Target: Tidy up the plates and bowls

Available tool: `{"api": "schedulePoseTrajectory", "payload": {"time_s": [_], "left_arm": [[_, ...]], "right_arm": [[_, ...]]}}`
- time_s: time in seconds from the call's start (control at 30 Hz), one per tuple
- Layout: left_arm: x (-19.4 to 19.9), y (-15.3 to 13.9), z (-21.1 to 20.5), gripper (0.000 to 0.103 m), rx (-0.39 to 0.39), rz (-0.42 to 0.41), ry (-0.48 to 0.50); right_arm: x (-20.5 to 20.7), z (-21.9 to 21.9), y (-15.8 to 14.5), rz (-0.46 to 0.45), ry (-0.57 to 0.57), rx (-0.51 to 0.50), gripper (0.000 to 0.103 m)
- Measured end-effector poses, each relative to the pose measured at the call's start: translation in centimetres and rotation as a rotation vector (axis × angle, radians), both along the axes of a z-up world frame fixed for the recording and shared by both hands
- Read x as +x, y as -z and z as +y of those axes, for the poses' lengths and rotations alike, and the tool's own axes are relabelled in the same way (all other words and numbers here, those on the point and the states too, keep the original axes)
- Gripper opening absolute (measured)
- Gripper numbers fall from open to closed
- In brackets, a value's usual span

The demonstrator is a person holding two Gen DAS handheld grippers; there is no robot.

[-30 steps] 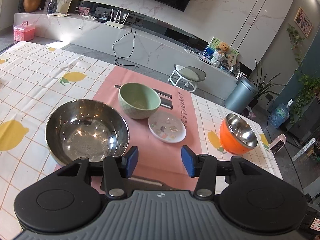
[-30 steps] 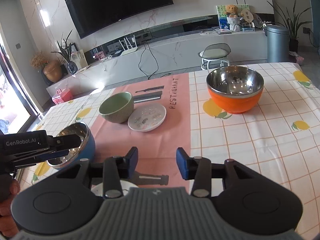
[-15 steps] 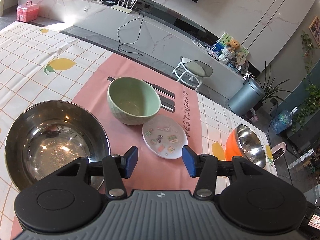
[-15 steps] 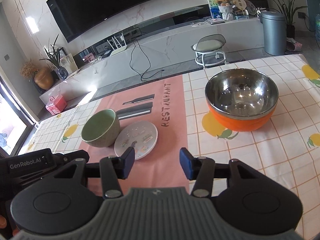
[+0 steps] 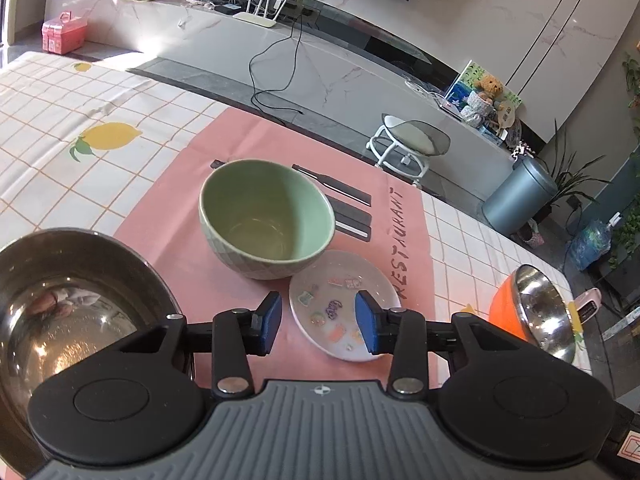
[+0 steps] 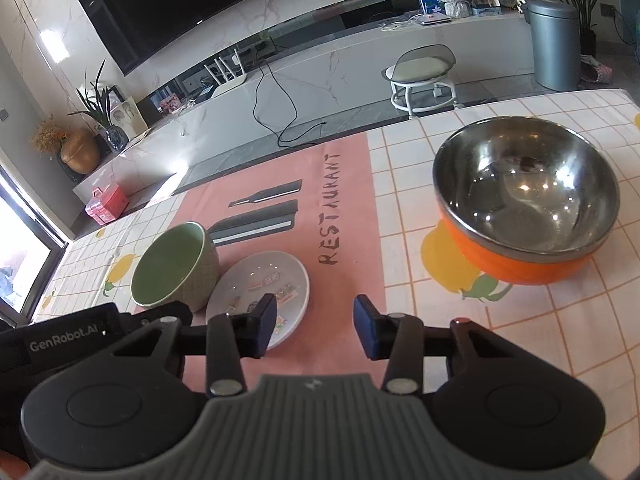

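1. The left gripper (image 5: pixel 316 322) has its jaws apart and empty; they have just been closing above the small plate (image 5: pixel 340 304), probably to take it.
2. The right gripper (image 6: pixel 315 326) is also open with nothing between its jaws, which have just been closing, and it points toward the pink mat (image 6: pixel 348 248).
3. The green bowl (image 5: pixel 266 218) touches the plate, and the orange bowl (image 6: pixel 528 200) stands well apart, so gathering is not yet done.

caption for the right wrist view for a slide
Open right gripper above pink placemat, orange steel bowl ahead.

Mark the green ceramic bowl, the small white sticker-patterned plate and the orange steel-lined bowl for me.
green ceramic bowl (image 5: pixel 264 220): left wrist view, inner wall.
small white sticker-patterned plate (image 5: pixel 340 280): left wrist view, flat centre beyond the tongs.
orange steel-lined bowl (image 6: pixel 524 192): right wrist view, shiny steel inside.
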State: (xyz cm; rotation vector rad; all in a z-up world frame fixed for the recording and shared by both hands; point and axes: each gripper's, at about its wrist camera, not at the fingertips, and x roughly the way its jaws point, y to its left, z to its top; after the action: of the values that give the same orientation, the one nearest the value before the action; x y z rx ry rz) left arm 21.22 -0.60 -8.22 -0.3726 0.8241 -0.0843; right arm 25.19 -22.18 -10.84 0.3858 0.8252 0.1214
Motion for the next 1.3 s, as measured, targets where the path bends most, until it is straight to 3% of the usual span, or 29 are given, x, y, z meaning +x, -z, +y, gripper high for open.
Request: {"api": "schedulePoseTrajectory", "payload": {"time_s": [0.2, 0.3, 0.43, 0.53, 0.63, 0.77, 1.07, 1.23, 1.3], "left_arm": [[0.3, -0.2, -1.0, 0.041, 0.097, -0.024, -0.005], [0.7, -0.1, -1.5, 0.032, 0.100, -0.013, 0.031], [1.1, 0.2, -1.5, 0.032, 0.101, 0.009, 0.026], [1.3, 0.4, -1.3, 0.032, 0.096, 0.015, 0.020], [1.4, 0.5, -1.3, 0.032, 0.097, 0.023, 0.018], [1.4, 0.6, -1.6, 0.032, 0.103, 0.028, 0.026], [1.1, 1.7, -3.1, 0.032, 0.109, 0.064, 0.069], [1.3, 2.7, -2.9, 0.032, 0.051, 0.119, 0.080], [1.4, 3.1, -3.0, 0.025, 0.034, 0.134, 0.093]], "right_arm": [[1.8, 0.9, 1.7, 0.031, -0.015, 0.017, 0.035], [2.3, 1.3, 2.4, 0.044, -0.026, 0.028, 0.029], [2.8, 1.7, 3.2, 0.063, -0.027, 0.030, 0.026], [3.0, 1.7, 3.6, 0.059, -0.023, 0.039, 0.019], [3.1, 1.9, 3.7, 0.058, -0.030, 0.039, 0.006], [2.5, 1.4, 3.4, 0.037, -0.013, 0.021, 0.000], [0.9, -1.0, 3.0, 0.035, 0.038, -0.011, 0.000], [0.6, -1.8, 3.1, 0.043, 0.050, -0.010, 0.000], [0.5, -1.8, 3.1, 0.047, 0.051, -0.003, 0.000]]}}
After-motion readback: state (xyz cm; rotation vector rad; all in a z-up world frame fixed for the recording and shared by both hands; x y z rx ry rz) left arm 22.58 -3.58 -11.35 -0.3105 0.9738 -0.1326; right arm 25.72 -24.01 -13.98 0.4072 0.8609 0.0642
